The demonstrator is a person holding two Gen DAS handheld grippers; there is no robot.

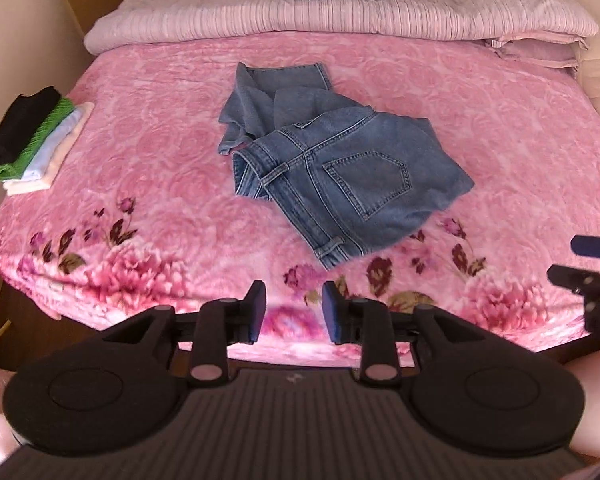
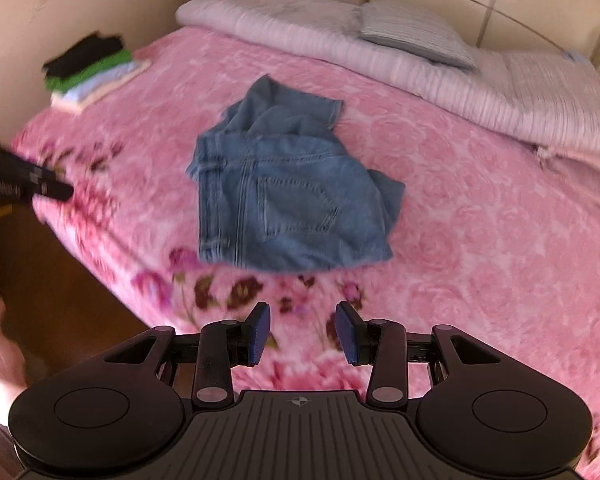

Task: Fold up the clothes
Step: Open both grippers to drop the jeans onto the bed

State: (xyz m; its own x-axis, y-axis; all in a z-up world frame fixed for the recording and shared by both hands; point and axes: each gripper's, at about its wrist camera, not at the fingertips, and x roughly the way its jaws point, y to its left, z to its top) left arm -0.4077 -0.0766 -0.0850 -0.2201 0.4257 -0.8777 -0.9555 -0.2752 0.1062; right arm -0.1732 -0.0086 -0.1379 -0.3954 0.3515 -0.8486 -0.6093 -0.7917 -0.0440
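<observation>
I have the jeans (image 1: 332, 168) lying crumpled near the middle of the pink floral blanket (image 1: 140, 168), seat side up with a back pocket (image 1: 366, 184) showing and the legs bunched behind toward the folded quilt (image 1: 340, 20). A stack of folded clothes (image 1: 32, 140) sits well apart at the bed's left edge. My left gripper (image 1: 294, 312) hangs over the near edge of the bed with its jaws partly open and nothing between them; my right gripper (image 2: 303, 334) likewise stands partly open and empty, short of the garment. I judge denim to be fairly heavy, limp but thick, not slippery and not fragile; layered folds will resist a shallow pinch. I would take hold at the waistband (image 1: 268, 168), one gripper at each end, where the stitched band gives a firm edge.
</observation>
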